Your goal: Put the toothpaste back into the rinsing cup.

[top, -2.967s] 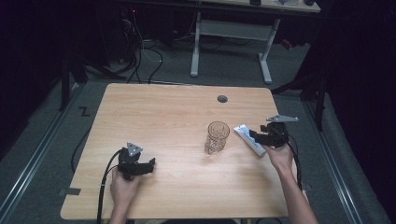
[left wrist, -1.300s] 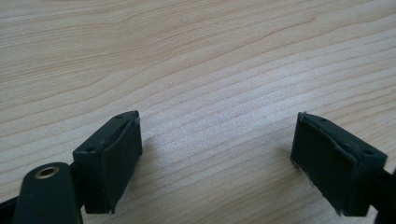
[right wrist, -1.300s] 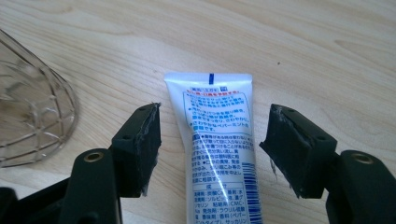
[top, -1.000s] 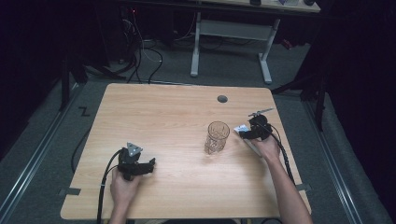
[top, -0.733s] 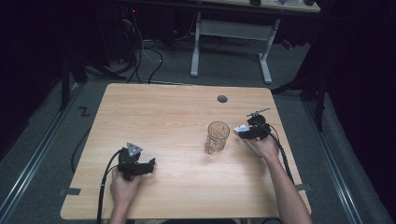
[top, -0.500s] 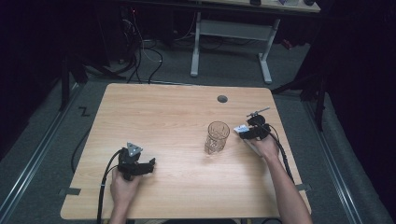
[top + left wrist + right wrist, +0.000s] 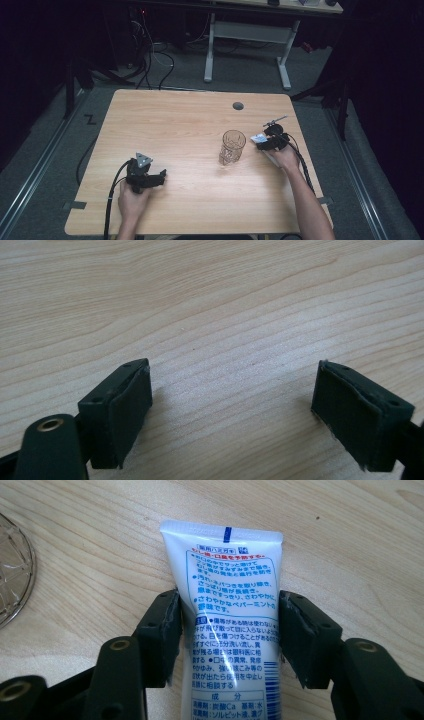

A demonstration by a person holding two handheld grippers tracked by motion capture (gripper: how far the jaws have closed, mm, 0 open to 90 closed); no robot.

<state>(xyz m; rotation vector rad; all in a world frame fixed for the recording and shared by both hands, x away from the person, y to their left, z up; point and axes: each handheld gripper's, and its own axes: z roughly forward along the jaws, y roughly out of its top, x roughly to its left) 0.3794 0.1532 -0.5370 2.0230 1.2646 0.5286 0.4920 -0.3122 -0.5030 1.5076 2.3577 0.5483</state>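
The right gripper (image 7: 227, 640), its jaws just closing, touches both edges of the soft, light, squashable toothpaste tube (image 7: 227, 595) at mid-body, a sensible hold.

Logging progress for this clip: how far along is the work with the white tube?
Done: the right gripper has reached the white printed plastic tube, which lies flat on the light wooden table beside the clear patterned glass. In hand: its fingers have just been closing, both pads at the tube's sides. Left: lifting it; where it goes is unclear. The left gripper rests open over bare wood.
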